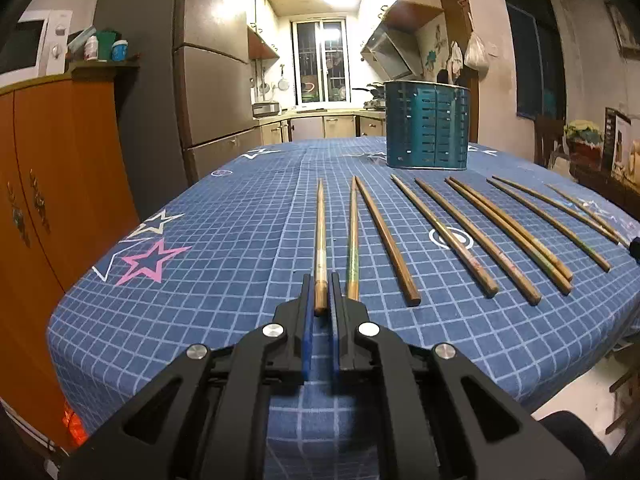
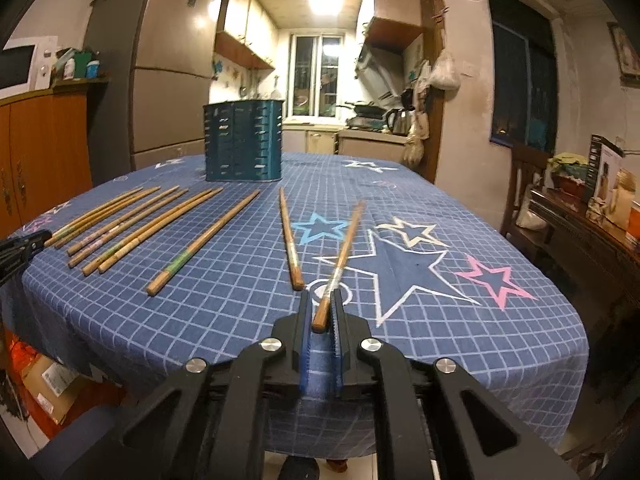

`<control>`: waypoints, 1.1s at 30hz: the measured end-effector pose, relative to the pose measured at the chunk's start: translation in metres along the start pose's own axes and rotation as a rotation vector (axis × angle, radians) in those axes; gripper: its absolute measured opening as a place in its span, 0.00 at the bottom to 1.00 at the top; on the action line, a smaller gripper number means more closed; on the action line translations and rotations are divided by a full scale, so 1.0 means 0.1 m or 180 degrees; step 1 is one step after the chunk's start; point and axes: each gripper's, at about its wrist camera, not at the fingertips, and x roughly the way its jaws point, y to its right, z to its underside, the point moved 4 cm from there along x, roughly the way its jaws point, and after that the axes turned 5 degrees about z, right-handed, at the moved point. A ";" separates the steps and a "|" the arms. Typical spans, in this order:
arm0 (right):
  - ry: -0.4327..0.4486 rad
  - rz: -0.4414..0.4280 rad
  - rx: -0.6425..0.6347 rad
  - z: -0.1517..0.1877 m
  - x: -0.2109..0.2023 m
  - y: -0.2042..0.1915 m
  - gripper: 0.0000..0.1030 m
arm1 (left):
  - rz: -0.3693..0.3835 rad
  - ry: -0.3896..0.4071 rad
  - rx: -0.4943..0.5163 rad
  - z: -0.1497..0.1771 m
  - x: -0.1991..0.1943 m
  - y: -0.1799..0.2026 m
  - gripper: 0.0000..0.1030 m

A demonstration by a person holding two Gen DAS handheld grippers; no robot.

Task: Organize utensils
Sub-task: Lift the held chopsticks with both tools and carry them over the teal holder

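We saw left gripper clamped on leftmost chopstick, right gripper pinching tilted chopstick, only its view showing bare tablecloth toward the table's right edge.

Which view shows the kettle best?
The right wrist view: the kettle stands in plain sight on the kitchen counter behind the table. In the left wrist view I cannot make out a kettle.

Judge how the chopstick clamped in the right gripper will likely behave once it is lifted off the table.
The chopstick looks like stiff wood, so it should not droop. The right gripper pinches only its near end, so the long free end may swing or pivot. Being thin, it is probably light, and it may roll if dropped.
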 end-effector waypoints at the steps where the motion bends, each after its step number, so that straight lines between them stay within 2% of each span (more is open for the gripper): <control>1: 0.0028 0.0007 0.0024 -0.01 -0.02 0.01 0.09 | 0.0005 0.0006 -0.0010 0.00 -0.02 0.01 0.05; 7: 0.0361 0.0028 0.0012 -0.30 -0.26 0.12 0.07 | -0.0013 0.0264 -0.0019 -0.26 -0.29 -0.04 0.05; 12: 0.0640 -0.0016 -0.0045 -0.69 -0.50 0.17 0.07 | 0.0061 0.0540 0.0088 -0.75 -0.58 0.01 0.05; 18: 0.1025 -0.0092 -0.0185 -1.28 -0.79 0.22 0.07 | 0.0185 0.0711 0.0301 -1.29 -0.78 0.12 0.05; 22: 0.1155 -0.0122 -0.0306 -1.56 -0.82 0.24 0.07 | 0.0250 0.0624 0.0375 -1.50 -0.76 0.15 0.05; 27: 0.1214 -0.0126 -0.0362 -1.77 -0.77 0.27 0.07 | 0.0178 0.0468 0.0580 -1.52 -0.65 0.18 0.05; 33: 0.1223 -0.0153 -0.0354 -1.75 -0.76 0.25 0.07 | 0.0173 0.0303 0.0426 -1.37 -0.49 0.05 0.05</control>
